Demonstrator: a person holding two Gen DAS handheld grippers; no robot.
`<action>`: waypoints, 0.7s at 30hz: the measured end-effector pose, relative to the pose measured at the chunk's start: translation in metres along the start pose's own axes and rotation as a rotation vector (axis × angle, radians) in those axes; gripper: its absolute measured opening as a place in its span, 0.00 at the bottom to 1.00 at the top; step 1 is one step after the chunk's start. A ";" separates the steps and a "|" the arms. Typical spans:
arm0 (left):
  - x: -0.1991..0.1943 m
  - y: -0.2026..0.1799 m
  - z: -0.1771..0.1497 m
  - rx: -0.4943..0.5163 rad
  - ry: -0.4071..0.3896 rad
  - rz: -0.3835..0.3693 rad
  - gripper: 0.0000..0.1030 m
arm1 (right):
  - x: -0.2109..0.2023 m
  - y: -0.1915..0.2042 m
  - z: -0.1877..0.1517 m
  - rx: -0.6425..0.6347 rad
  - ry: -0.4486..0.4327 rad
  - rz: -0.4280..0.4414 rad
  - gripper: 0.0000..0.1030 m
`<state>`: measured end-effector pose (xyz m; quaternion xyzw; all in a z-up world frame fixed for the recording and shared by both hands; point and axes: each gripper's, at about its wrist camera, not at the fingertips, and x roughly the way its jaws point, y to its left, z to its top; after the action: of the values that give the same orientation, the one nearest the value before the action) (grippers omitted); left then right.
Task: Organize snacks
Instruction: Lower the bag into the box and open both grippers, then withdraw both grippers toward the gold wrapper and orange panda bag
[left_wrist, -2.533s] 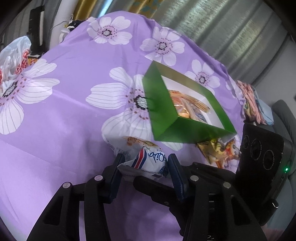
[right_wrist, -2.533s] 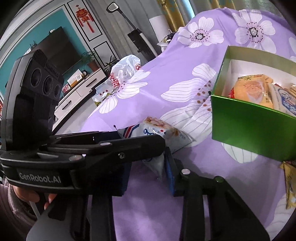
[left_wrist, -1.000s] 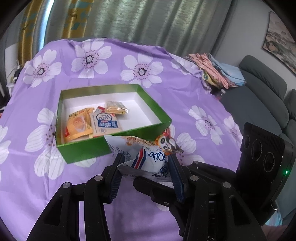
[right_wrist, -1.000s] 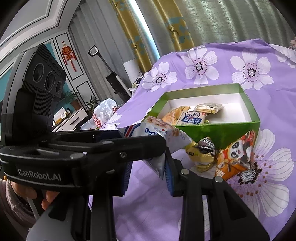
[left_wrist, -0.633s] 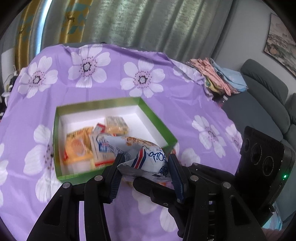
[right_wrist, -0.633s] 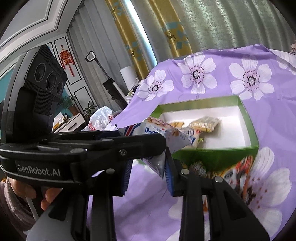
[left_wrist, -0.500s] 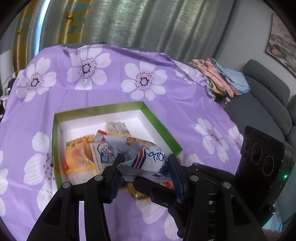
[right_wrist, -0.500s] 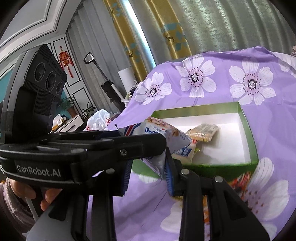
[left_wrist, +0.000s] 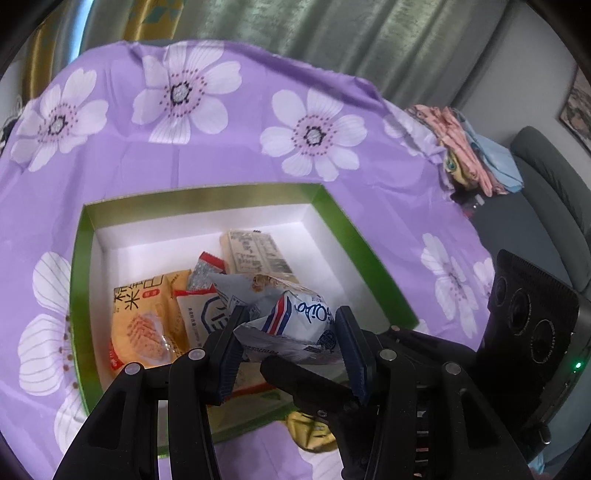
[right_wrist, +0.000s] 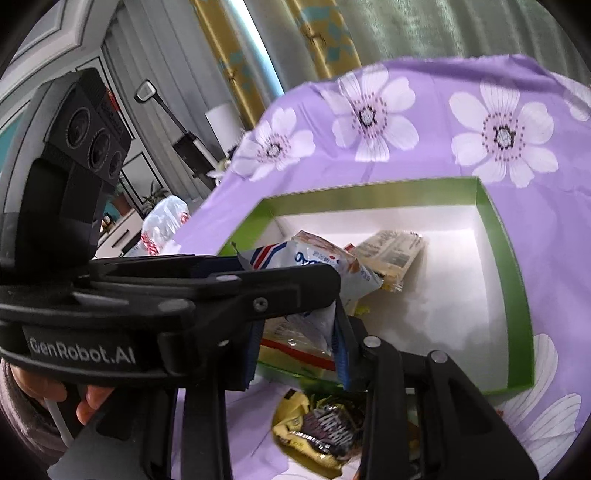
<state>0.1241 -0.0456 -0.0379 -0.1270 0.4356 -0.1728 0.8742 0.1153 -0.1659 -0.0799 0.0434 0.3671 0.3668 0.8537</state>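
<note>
Gripping one white snack bag (left_wrist: 295, 325) from both sides, left gripper (left_wrist: 291, 350) and right gripper (right_wrist: 295, 350) jaws clenched; bag above green box (left_wrist: 354, 240).

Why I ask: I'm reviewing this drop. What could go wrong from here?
Both the left gripper and right gripper clamp one white-blue packet; an uneven release could tear or fling it. It hangs near the green box's front wall, above the packets lying inside, so it may land on the rim or slide out.
</note>
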 end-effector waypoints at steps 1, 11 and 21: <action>0.002 0.002 0.000 -0.005 0.004 -0.001 0.47 | 0.003 -0.001 0.000 0.000 0.009 -0.002 0.34; 0.002 0.011 0.000 -0.050 0.005 0.037 0.76 | -0.003 0.003 0.002 -0.004 -0.002 -0.038 0.59; -0.039 0.011 -0.007 -0.059 -0.067 0.091 0.81 | -0.062 -0.006 -0.009 0.029 -0.085 -0.096 0.69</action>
<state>0.0985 -0.0206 -0.0183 -0.1386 0.4165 -0.1157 0.8910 0.0844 -0.2131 -0.0516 0.0538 0.3374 0.3178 0.8845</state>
